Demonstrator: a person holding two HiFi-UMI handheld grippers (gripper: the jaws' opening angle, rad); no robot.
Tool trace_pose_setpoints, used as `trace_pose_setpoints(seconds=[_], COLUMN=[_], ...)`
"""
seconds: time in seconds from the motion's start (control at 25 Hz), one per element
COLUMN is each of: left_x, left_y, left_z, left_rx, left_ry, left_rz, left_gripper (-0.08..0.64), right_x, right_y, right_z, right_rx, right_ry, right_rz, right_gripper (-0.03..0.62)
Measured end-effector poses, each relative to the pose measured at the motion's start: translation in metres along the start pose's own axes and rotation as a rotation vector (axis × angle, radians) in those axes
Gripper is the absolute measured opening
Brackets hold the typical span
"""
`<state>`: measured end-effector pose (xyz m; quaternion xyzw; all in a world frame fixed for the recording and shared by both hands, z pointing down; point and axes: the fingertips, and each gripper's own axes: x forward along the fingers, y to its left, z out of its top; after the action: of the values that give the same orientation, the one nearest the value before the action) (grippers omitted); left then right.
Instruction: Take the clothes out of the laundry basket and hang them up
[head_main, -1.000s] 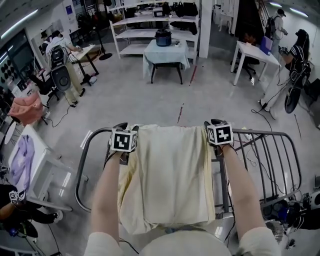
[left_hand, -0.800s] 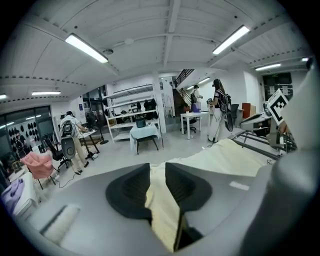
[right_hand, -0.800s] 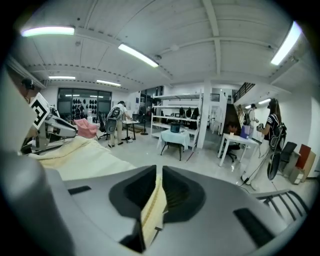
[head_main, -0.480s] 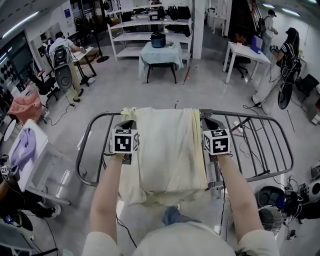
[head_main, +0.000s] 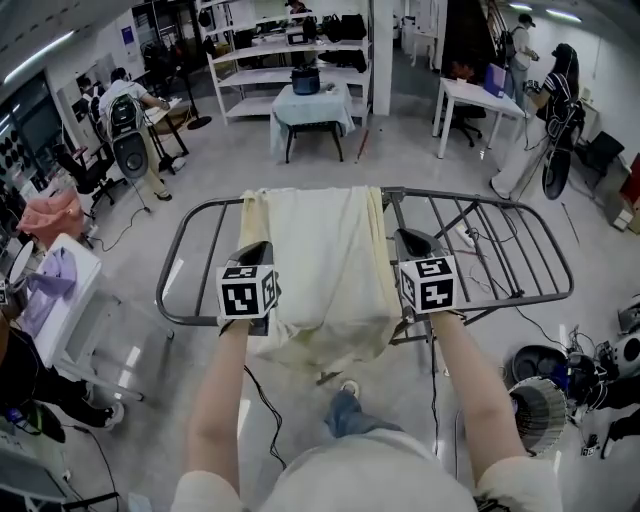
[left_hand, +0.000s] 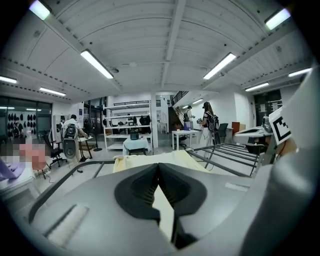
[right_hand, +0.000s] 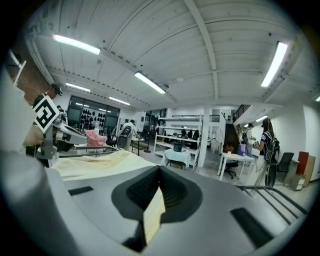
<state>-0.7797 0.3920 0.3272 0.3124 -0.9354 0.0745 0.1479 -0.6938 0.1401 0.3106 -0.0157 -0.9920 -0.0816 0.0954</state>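
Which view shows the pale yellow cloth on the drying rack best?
The head view: nearly all the pale yellow cloth draped over the grey metal drying rack. Both gripper views catch only a low, foreshortened strip of it.

Left gripper (head_main: 254, 249), right gripper (head_main: 411, 237) pulled back; fingers just closed, empty.

Draped table (head_main: 310, 102), white desk (head_main: 478, 93)

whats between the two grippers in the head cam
A pale yellow cloth, draped over the drying rack, fills the stretch between the left gripper and the right gripper. The head view shows this.
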Motion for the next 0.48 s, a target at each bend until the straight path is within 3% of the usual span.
trace_pose_setpoints(seconds=[0.2,0.48], left_x=[-0.052,-0.111], left_y=[-0.040,-0.099], left_z=[-0.032,-0.074], left_rx=[-0.014,-0.054], left_ry=[-0.014,-0.013], left_rz=[-0.026,-0.091], left_gripper=[0.011,0.012], right_x=[-0.064,-0.154], right_y=[0.023,0.056], right_z=[-0.034,-0.068], right_rx=[0.081,0.078], right_ry=[0.006,0.016], right_rz=[0.015,-0.001], right_gripper=[0.002,0.002])
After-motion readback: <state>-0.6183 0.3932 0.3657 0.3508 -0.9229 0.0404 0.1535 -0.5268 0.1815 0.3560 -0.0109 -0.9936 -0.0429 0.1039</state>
